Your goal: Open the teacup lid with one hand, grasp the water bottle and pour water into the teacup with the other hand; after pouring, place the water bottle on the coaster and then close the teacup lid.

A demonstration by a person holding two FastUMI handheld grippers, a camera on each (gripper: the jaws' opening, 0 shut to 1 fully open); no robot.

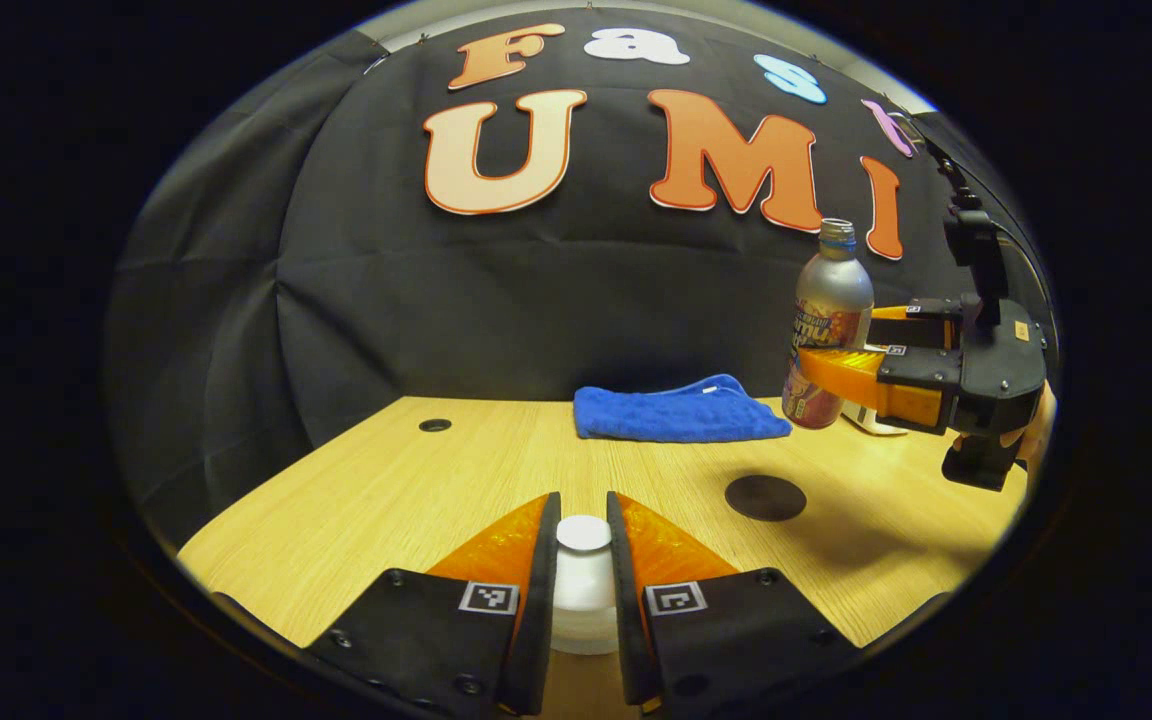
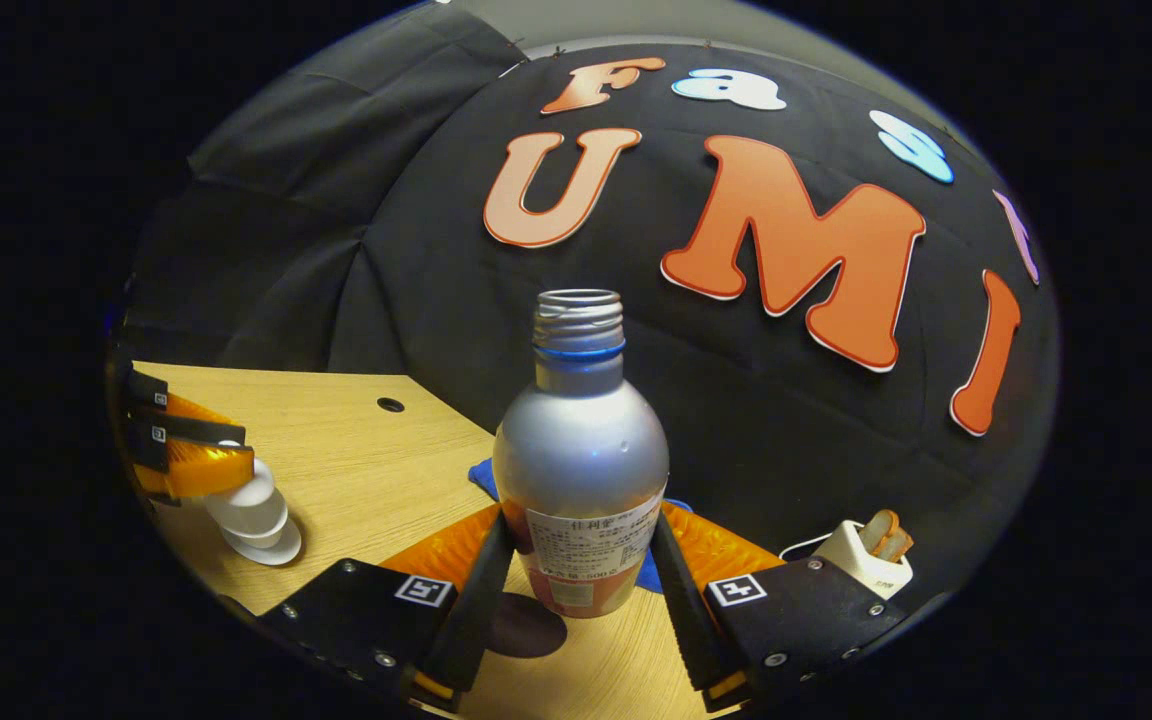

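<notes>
Fingers point(image 2: 496, 590) of ribbed orange plastic pinch a smooth silver bottle point(image 2: 581, 470); left fingers point(image 1: 536, 570) clasp a white knobbed lid point(image 1: 583, 575).

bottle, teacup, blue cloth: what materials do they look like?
Water bottle: likely aluminium, with a matte silver shoulder, a threaded metal neck and a printed label wrap. Teacup: glossy opaque white, probably ceramic, though plastic is possible. Blue cloth: soft, fuzzy nap and limp folds, so it looks like microfibre or terry.
</notes>
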